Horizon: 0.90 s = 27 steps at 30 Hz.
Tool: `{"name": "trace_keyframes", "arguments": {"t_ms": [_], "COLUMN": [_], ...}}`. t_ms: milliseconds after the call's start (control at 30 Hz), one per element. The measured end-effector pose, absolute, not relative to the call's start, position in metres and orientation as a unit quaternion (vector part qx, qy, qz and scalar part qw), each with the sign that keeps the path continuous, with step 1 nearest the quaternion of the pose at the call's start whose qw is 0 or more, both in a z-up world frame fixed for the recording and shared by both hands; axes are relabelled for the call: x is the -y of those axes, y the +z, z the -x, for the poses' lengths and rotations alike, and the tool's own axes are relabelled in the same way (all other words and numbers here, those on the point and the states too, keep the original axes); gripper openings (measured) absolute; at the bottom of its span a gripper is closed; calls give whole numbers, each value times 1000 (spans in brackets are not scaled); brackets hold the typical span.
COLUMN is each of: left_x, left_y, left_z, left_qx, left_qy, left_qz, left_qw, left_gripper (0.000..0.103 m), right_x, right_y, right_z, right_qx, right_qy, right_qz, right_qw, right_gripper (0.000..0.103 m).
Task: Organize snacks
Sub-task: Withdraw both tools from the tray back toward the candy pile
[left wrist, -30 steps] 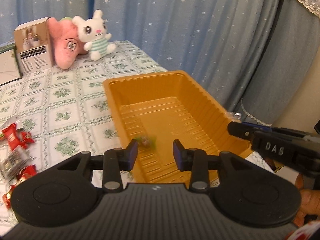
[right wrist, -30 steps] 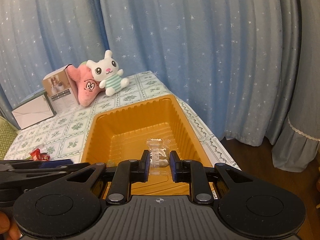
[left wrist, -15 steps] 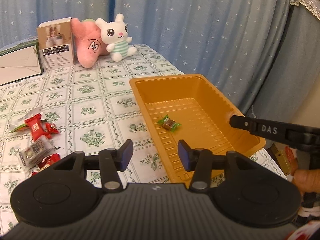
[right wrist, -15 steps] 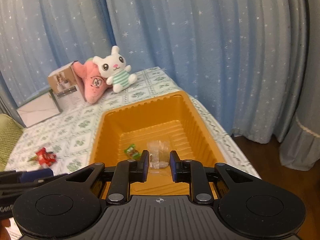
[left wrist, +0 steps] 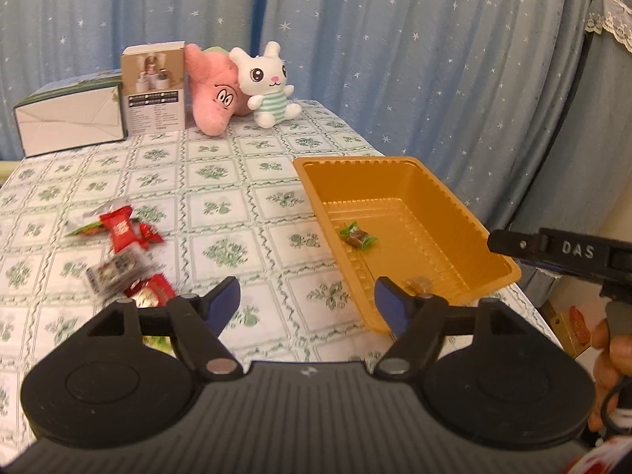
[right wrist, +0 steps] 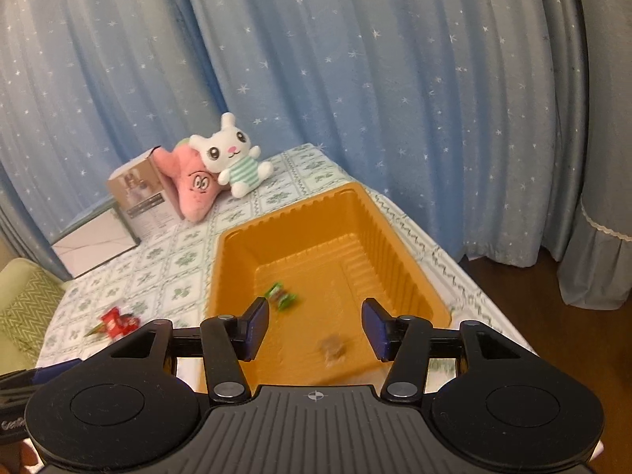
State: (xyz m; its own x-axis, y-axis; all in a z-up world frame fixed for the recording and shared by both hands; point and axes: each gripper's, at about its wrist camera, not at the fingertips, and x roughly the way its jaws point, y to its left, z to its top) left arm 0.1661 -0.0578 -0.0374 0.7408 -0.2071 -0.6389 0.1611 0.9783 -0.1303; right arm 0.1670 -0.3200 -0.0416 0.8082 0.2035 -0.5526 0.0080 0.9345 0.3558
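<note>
Left wrist view: left gripper (left wrist: 307, 303) wide open, empty, low centre of frame, above tabletop (left wrist: 245, 205) between loose snacks (left wrist: 122, 252) at left and tray (left wrist: 434, 205) at right. Green candy (left wrist: 358, 235) inside tray. Risk: scattering the heaped, slippery wrappers with a hasty sweep.

Right wrist view: right gripper (right wrist: 316, 326) spread wide, holding nothing, tilted down over tray's near end. Blurred clear packet (right wrist: 332, 349) just below. Risk: knocking the light tray near the tabletop edge.
</note>
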Motion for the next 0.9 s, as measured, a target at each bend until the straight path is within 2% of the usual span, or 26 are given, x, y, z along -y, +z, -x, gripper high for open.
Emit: {"name": "trace_keyframes", "arguments": {"t_ms": [333, 900], "left_x": [24, -54], "left_y": [-28, -13], "left_z": [-112, -59], "left_qx": [-343, -336], "left_qy": [-70, -8], "left_qz": [39, 45], "left_qw": [936, 941], "left_gripper": [82, 87], "right_x": [281, 216], "right_y": [-32, -23], "right_z": [-107, -82], "right_qx": [-315, -329], "right_qy": [67, 122], "right_qz": [-152, -118], "right_qw": [934, 929], "right_gripper": [62, 68]}}
